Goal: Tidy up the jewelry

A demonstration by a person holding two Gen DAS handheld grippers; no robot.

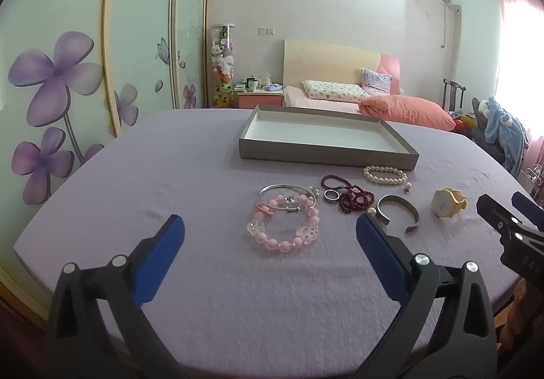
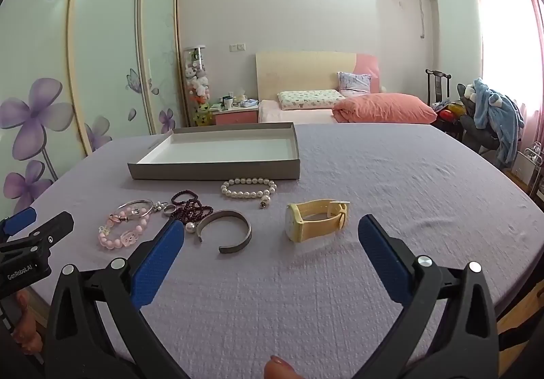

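Observation:
Jewelry lies on a lilac tablecloth (image 1: pixel 204 277) in front of a grey tray (image 1: pixel 326 154) with a white inside. A pink bead bracelet (image 1: pixel 284 226) and a silver bangle (image 1: pixel 287 197) lie just ahead of my open left gripper (image 1: pixel 270 233). A dark red bead string (image 1: pixel 350 193), a ring (image 1: pixel 330 194), a pearl bracelet (image 1: pixel 386 175), a grey cuff (image 1: pixel 401 210) and a yellow watch (image 1: pixel 447 202) lie to the right. My open right gripper (image 2: pixel 271 233) is just short of the yellow watch (image 2: pixel 316 219) and the cuff (image 2: pixel 226 229). The tray (image 2: pixel 214 170) holds nothing.
The table's round edge falls off at left and right. Behind it are a bed (image 1: pixel 340 97) with pillows, a wardrobe with flower doors (image 1: pixel 68 73) and a chair with clothes (image 2: pixel 493 117). Each gripper shows at the other view's edge.

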